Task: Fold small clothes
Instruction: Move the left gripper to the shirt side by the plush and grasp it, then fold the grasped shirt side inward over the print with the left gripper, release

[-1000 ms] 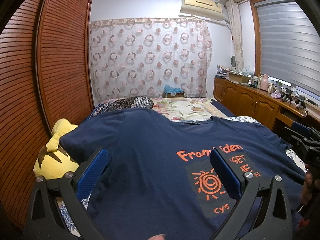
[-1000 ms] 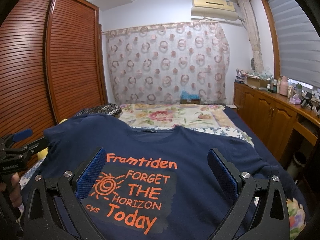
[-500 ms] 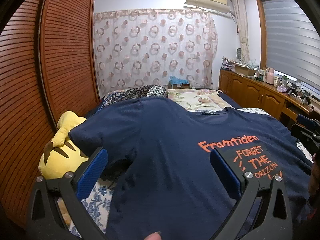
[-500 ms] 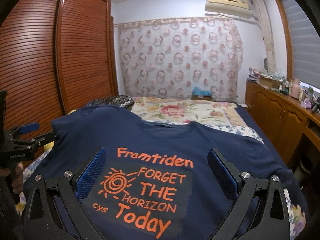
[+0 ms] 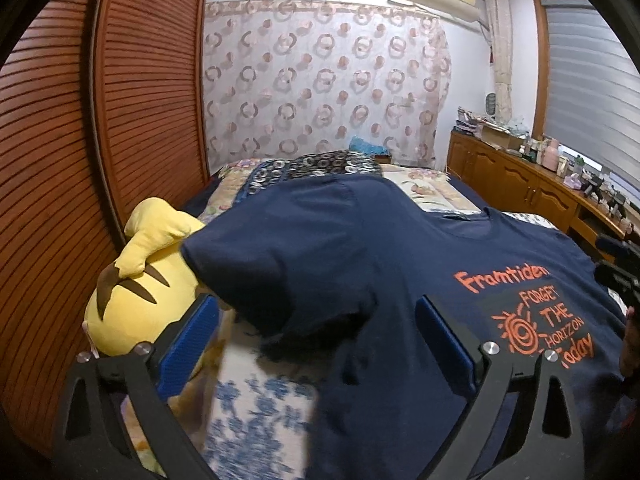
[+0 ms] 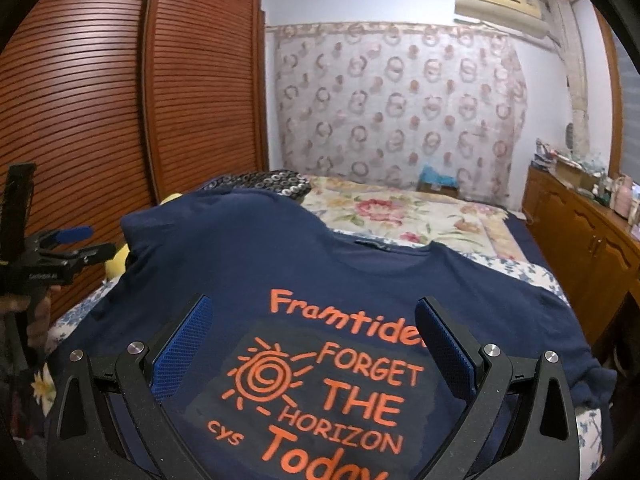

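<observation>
Basically, navy T-shirt (image 6: 360, 280) lies print-up on the bed (image 6: 420, 212), one sleeve draped over yellow plush (image 5: 136, 280). Left gripper (image 5: 316, 344) and right gripper (image 6: 312, 344) both released, hovering. Fabric likely soft, light, floppy; best pinch sleeve hem or shoulder edge.

The lower hem of the navy T-shirt (image 6: 280, 264) is cut off by the bottom edge in both views, and the last word of its orange print (image 6: 332, 392) is clipped there in the right wrist view. In the left wrist view the blue floral sheet (image 5: 256, 412) at near left is blurred, and the yellow plush toy (image 5: 136, 280) is partly hidden under the shirt's sleeve. The right gripper (image 5: 618, 268) is cropped by the right edge. The small items on the far sideboard (image 5: 556, 156) are too small to be told apart.
</observation>
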`<action>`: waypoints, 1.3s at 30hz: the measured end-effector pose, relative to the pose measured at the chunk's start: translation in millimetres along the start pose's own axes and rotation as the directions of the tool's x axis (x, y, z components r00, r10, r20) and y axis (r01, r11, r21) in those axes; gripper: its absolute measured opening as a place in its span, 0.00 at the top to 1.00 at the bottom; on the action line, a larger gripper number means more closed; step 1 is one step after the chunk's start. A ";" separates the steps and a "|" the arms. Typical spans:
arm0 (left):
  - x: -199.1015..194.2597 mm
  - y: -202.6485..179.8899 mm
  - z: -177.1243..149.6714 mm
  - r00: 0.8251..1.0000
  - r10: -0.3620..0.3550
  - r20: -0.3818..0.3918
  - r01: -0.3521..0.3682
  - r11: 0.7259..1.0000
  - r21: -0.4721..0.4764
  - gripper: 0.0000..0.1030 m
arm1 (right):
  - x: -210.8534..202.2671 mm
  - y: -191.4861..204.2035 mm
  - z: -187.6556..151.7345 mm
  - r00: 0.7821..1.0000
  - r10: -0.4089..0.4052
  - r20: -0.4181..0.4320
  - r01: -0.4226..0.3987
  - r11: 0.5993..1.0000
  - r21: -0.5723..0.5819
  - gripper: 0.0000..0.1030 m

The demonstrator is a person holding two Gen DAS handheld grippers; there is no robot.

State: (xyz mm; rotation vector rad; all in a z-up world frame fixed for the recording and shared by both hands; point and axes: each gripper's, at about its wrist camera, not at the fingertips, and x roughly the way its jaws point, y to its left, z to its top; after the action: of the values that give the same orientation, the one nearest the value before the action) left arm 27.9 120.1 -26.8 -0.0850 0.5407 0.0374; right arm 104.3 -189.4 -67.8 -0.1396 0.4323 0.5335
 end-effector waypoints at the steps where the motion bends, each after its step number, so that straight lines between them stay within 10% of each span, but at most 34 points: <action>1: 1.9 6.8 1.4 1.000 -0.004 -0.004 0.004 1.000 -0.012 0.06 | 2.0 1.9 -1.0 1.000 0.008 -0.006 -0.008 1.000 -0.002 0.00; 8: 19.4 41.5 7.7 1.000 0.004 -0.031 -0.005 0.998 -0.058 0.13 | 11.2 10.7 -8.4 0.998 0.037 -0.047 -0.038 0.999 -0.020 0.00; 28: 56.1 86.8 10.6 0.996 -0.064 -0.066 0.050 0.981 -0.185 0.92 | 16.4 7.4 -17.1 0.995 0.050 -0.087 -0.050 0.999 0.001 0.00; 39: 20.9 64.1 29.2 0.998 -0.046 0.040 0.050 0.994 -0.102 0.97 | 15.4 1.1 -20.1 0.995 0.046 -0.084 -0.045 0.999 0.014 0.00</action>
State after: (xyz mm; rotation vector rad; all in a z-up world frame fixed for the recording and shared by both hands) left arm 57.1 186.8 -17.1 -0.1978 0.4991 0.0198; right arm 108.4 -186.1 -92.6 -0.1414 0.5217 0.5708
